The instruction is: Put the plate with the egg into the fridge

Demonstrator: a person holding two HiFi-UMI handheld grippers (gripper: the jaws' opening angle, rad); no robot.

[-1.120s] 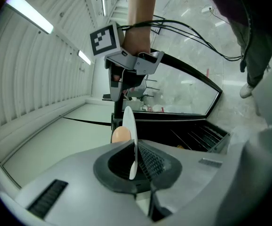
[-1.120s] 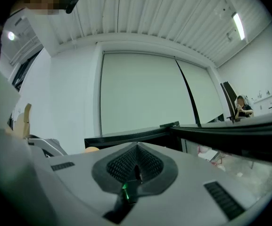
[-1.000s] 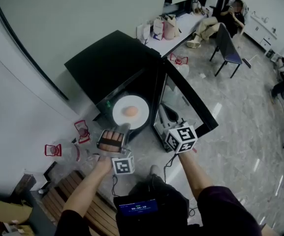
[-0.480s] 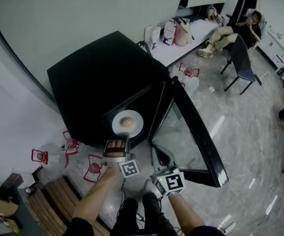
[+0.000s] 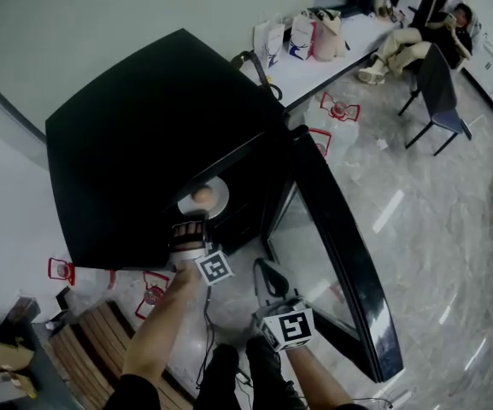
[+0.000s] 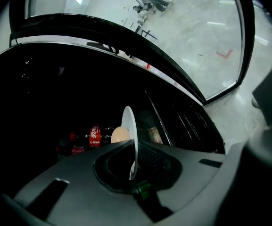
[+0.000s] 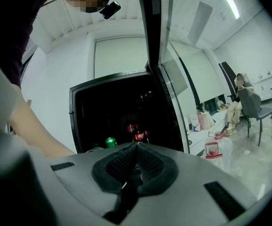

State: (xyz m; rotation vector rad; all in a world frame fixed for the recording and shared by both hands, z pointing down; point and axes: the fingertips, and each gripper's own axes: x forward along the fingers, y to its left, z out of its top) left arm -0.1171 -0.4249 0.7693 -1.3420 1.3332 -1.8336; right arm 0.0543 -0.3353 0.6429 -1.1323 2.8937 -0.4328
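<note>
Left gripper (image 5: 191, 225) jaws clamped on the plate (image 5: 217, 202) rim, egg (image 5: 201, 195) on it just ahead of the jaws, inside the open fridge (image 5: 143, 135) (dark in there). Right gripper (image 5: 268, 274) jaws pressed together, empty, beside the door (image 5: 340, 254).

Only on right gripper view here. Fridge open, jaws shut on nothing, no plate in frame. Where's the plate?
Observer: Left gripper is shut on the rim of the plate.
Operator: Egg on it?
Observer: Yes, the egg sits on the plate, seen in left gripper view.
Operator: In the fridge yet?
Observer: Head view shows the plate in the opening of the fridge, partly under its top edge. Whether it rests on a shelf, I cannot tell.
</note>
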